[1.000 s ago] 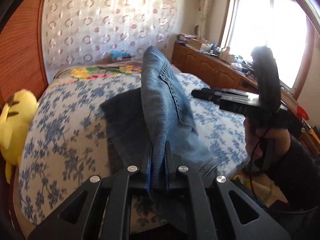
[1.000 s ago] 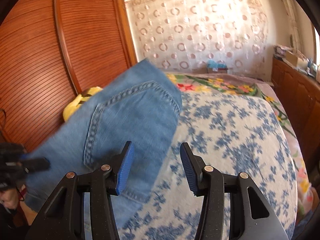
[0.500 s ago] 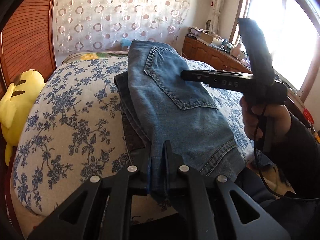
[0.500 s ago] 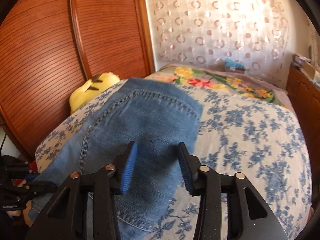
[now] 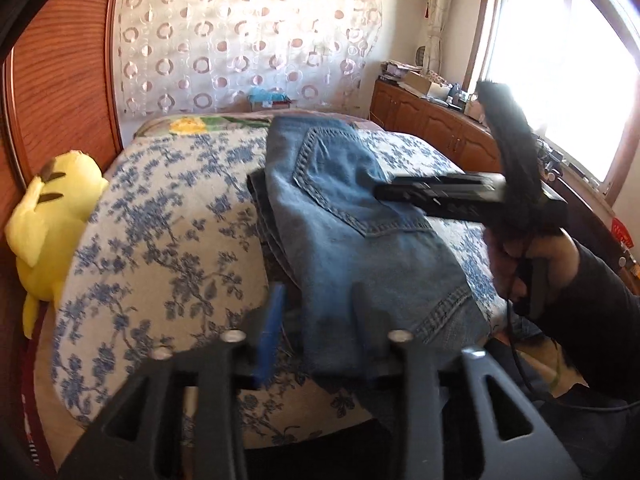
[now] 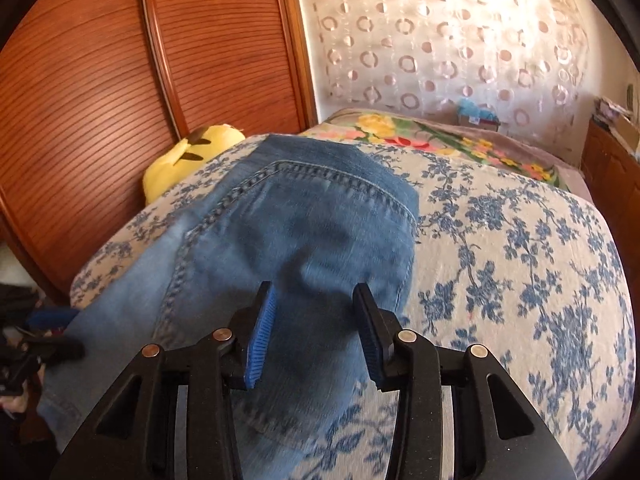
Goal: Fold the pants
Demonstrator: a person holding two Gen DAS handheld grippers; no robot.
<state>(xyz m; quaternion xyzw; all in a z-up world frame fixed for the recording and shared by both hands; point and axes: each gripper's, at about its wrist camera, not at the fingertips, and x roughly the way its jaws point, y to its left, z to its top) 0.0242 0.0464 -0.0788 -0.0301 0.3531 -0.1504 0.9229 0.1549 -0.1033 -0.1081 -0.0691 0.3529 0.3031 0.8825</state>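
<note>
Blue jeans [image 5: 360,240] lie folded along the bed, back pocket up, with a hem hanging over the near edge. My left gripper [image 5: 318,300] sits at that near end; its jaws are opening and stand apart, the denim edge lies loosely between them, and the pads do not press it. My right gripper [image 5: 384,192], held by a person's hand [image 5: 520,264], hovers over the pocket. In the right wrist view the right gripper [image 6: 314,292] is open just above the jeans [image 6: 300,232], with nothing gripped. The left gripper [image 6: 60,332] shows at the far left edge.
The bed [image 5: 160,240] has a blue-flowered cover. A yellow plush toy [image 5: 52,220] leans between the bed and the wooden wardrobe [image 6: 100,100]. A wooden cabinet [image 5: 432,120] with clutter runs under the window on the right.
The lifted jeans fold came down flat on the bed. My left gripper, shut on the denim before, has spread its jaws. The right gripper sank closer over the jeans.
</note>
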